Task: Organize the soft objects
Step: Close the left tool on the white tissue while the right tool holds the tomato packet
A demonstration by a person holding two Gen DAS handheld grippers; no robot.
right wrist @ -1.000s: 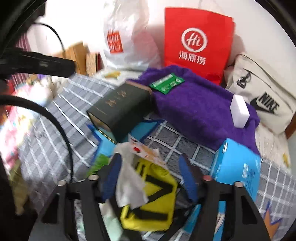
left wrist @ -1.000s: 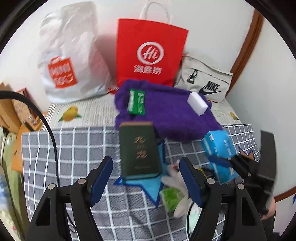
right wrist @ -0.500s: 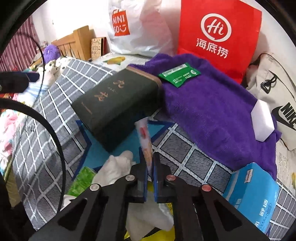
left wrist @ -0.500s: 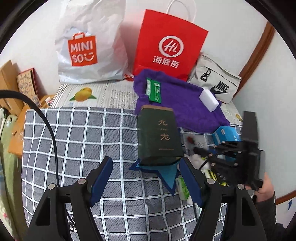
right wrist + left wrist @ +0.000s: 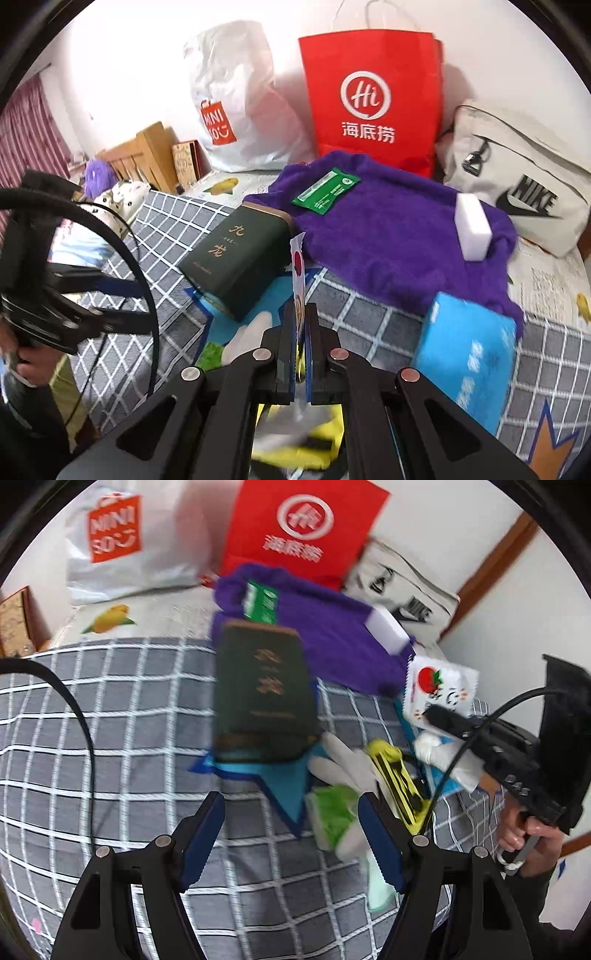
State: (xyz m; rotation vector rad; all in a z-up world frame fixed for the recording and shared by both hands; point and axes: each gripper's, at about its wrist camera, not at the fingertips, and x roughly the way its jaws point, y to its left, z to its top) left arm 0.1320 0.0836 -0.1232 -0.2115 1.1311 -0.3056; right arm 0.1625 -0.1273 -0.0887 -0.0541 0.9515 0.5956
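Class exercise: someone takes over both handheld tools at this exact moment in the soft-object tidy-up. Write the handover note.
Right tool: shut on the tomato-print sachet, held above the bed.
Left tool: open, empty, over the checked bedspread.
On the bed: dark green tin, purple towel carrying a green packet and white sponge, blue tissue pack, yellow pouch, white gloves.
Done: sachet picked up.
Left: place it; sort the rest.

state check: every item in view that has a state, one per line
right gripper: shut on the white tomato-print packet, lifted edge-on
left gripper: open, nothing between the fingers
dark green tin: lying flat, lid closed
red paper bag: standing upright
white sponge block: resting on the purple towel
blue tissue pack: lying on the checked bedspread
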